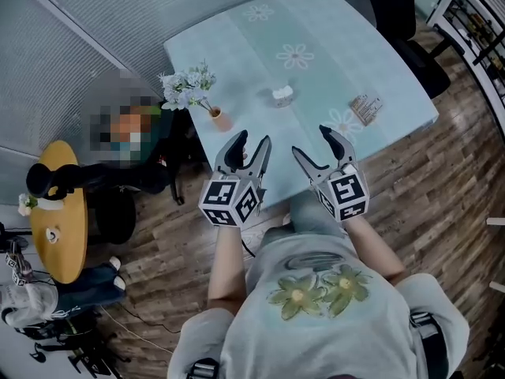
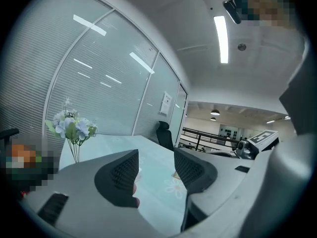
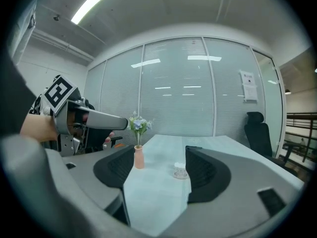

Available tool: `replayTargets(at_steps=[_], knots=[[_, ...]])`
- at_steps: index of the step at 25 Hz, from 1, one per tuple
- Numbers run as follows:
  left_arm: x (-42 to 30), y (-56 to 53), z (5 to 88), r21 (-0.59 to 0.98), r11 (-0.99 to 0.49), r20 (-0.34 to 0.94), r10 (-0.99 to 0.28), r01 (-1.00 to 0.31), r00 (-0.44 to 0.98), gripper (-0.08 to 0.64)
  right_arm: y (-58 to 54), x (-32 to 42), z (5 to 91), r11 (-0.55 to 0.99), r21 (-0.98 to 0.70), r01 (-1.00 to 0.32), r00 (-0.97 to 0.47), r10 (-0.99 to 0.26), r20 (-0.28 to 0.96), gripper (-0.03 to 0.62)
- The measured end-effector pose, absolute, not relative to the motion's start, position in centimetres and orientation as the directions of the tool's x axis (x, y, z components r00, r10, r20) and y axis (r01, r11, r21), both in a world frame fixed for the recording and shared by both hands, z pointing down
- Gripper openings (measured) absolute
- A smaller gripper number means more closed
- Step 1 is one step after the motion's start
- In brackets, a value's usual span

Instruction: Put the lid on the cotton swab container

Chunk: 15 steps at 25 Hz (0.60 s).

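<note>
**Table** [image 1: 237, 38]: rectangular, under a pale blue-green cloth printed with white flowers.

**Cotton swab container** [image 1: 282, 95]: small, clear, round tub with a white top. It stands upright near the middle of the table, well ahead of both grippers and touching neither. In the right gripper view the tub [image 3: 181, 172] shows far off through the gap between the jaws. No separate lid can be made out.

**Vase** [image 1: 220, 119]: small pink vase holding pale blue and white flowers [image 1: 188, 86]. It stands near the table's left edge, apart from the container.

**Packet** [image 1: 366, 109]: flat, brown and white, near the table's right edge.

**Left gripper** [image 1: 252, 140]: grey, held over the near table edge. Its jaws are released and stand apart, with nothing between them.

**Right gripper** [image 1: 312, 142]: just beside the left. Its jaws are likewise spread and empty.

**Surroundings**: a black office chair [image 1: 402, 10] beyond the table and a round yellow side table [image 1: 63, 227] at the left.
</note>
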<state>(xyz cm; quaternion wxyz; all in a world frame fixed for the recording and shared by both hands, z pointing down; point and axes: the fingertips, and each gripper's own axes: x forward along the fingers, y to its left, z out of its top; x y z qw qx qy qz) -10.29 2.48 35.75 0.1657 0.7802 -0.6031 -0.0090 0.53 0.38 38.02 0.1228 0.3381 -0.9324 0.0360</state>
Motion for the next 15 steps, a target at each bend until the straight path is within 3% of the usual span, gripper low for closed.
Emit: replayTargets(at_steps=[6,7,15], knots=[[-9.9,-1.5,37.8,0.477,-0.231,0.204,-0.91,-0.848,0.362,0.229,-1.7,0.0,40.0,0.763,0.006,-0.646,-0.729,-0.619,0.293,0.33],[-9.8,-2.3,38.2,0.505,-0.233,0.208,-0.902,-0.831,0.379,0.268,-2.2,-0.1,40.4,0.761,0.004,-0.649,-0.725,-0.619,0.301,0.33],[-10.4,-7.5,40.9,0.609,-0.196,0.24,-0.878,-0.768,0.414,0.273,-6.0,-1.1,43.2,0.75,0.001,-0.661,-0.702,-0.619,0.353,0.33]])
